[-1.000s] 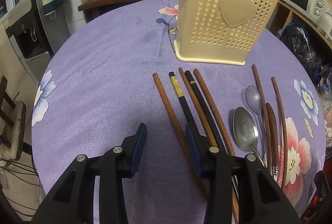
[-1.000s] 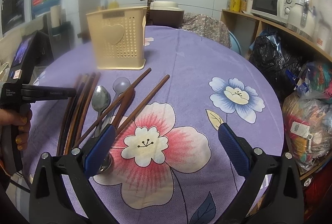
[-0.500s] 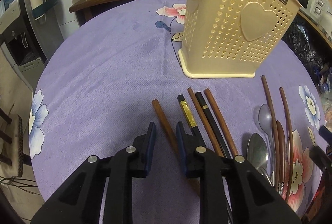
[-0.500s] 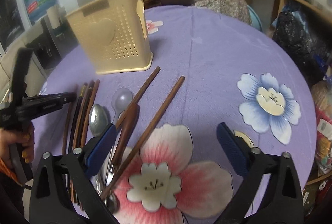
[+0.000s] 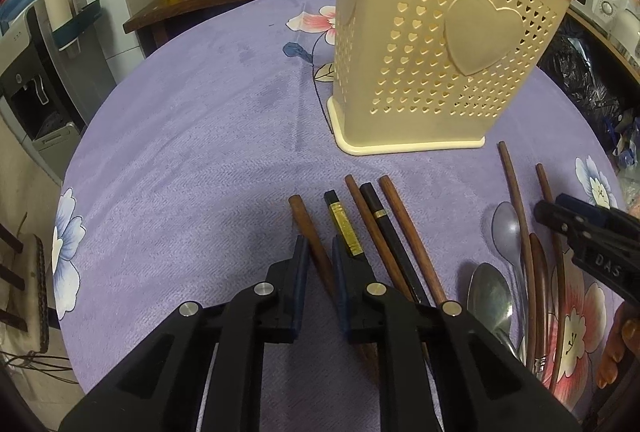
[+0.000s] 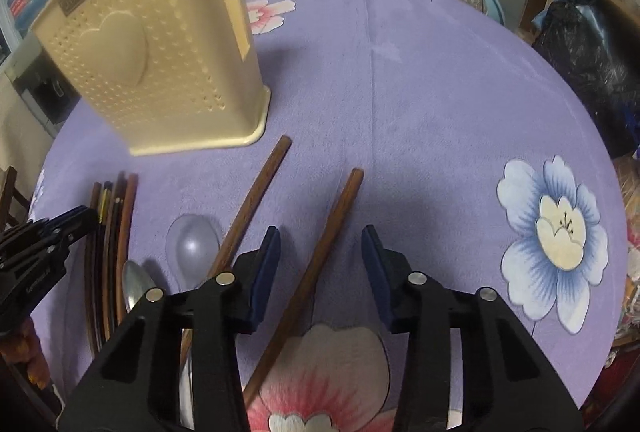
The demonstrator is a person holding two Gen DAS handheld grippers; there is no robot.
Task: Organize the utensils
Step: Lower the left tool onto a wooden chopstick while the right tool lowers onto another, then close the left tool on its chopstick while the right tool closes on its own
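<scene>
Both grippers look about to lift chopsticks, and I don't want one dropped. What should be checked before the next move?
1. Left gripper around the brown chopstick; jaws just closing: ok.
2. Firm grip there: cannot tell.
3. Right gripper straddles the rightmost chopstick, jaws just closing, pads still apart from it: not ok.
4. Holder upright on the table: ok.
5. Spoons clear of both grippers: ok.
</scene>
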